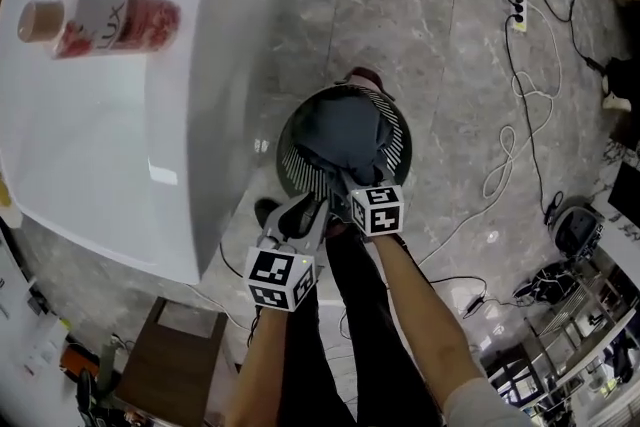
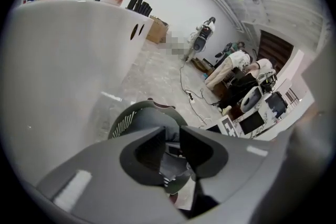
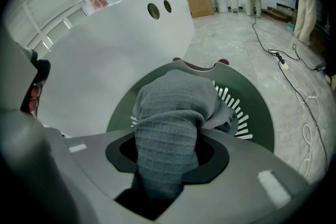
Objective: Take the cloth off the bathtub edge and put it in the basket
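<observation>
Grey marbled floor [image 1: 450, 65] spreads beneath both hands, with a white bathtub [image 1: 110, 135] off to the left of the grippers and a pink-labelled bottle [image 1: 100, 20] lying on its edge, well beyond them; loose cables [image 1: 520, 115] trail away to the right. Directly ahead of and below the right gripper [image 3: 167, 157] stands a round dark-green basket [image 3: 257, 113] with a slotted rim; the grey waffle-weave cloth [image 3: 173, 107] is bunched inside it, and one tail of it runs back up between this gripper's jaws, which pinch it firmly. Just to that gripper's left, the left gripper [image 2: 172, 147] points down at the near rim of the same basket; its jaws stand slightly apart, and nothing appears to be caught between them. The cloth looks almost delivered, so what remains is probably the release; if the jaws spread while the tail hangs over the near rim, it may drape outside or drag the bundle onto the floor; the weave could also snag on a pad and lift out as the hand rises; a nudge on the rim might tip the light-looking basket.
</observation>
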Demonstrator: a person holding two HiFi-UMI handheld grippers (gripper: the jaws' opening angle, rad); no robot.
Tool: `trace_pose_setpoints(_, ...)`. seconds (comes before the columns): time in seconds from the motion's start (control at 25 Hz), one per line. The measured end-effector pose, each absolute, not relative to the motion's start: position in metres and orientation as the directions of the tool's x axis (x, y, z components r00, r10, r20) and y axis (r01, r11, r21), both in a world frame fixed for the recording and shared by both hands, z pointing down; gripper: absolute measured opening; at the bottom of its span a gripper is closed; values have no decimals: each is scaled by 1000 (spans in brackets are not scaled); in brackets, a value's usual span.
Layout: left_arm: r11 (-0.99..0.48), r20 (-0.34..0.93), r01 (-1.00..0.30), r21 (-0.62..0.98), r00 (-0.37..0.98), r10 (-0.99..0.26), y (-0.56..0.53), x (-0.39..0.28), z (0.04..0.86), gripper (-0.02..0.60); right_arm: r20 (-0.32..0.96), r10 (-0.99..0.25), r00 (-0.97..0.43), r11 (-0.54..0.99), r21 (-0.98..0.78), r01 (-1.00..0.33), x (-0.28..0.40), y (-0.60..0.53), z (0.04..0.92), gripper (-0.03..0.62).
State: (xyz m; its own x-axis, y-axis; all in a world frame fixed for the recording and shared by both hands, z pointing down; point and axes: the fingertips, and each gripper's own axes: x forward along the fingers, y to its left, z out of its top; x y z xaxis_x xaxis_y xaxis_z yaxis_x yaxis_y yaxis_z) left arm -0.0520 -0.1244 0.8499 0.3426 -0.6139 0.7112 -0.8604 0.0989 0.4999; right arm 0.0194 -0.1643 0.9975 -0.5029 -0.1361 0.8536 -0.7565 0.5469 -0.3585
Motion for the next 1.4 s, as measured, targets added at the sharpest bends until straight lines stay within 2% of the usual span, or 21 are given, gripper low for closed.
trace_pose_setpoints(0.12,104,715,-870,482,322,-620,-124,-56,858,124,867,-123,-483,563,-340,-754,20,-165,1018,173)
trace_pose_setpoints(0.2,111,717,-874,473,308,-626,-122,-61,863,57,875,-118,-470,571,-328,-753,20,-165,1030,173)
trace_pose_setpoints(0.6,205,718,-843,497,267,-643,-96,-63,898,57,905,-125,-406,632,-242,-736,10,-168,1074,173)
trace_pose_setpoints(0.8,157,711,-855,494,293,-639,-89,-61,898,57,923,-128,-363,614,-214,-760,7,-161,1080,176)
trace_pose_setpoints(0.84,145,707,-858,494,298,-642,-90,-61,897,57,924,-115,-363,602,-226,-766,6,-159,1080,190)
trace_pose_setpoints(0.92,123,699,-861,494,309,-645,-92,-63,893,57,925,-112,-364,575,-238,-782,7,-158,1075,259)
trace_pose_setpoints(0.96,110,698,-863,493,316,-643,-92,-63,891,57,923,-122,-365,562,-239,-792,8,-159,1071,267)
trace_pose_setpoints(1.4,22,701,-883,468,356,-618,-75,-68,866,57,904,-203,-375,512,-228,-828,18,-152,1021,267)
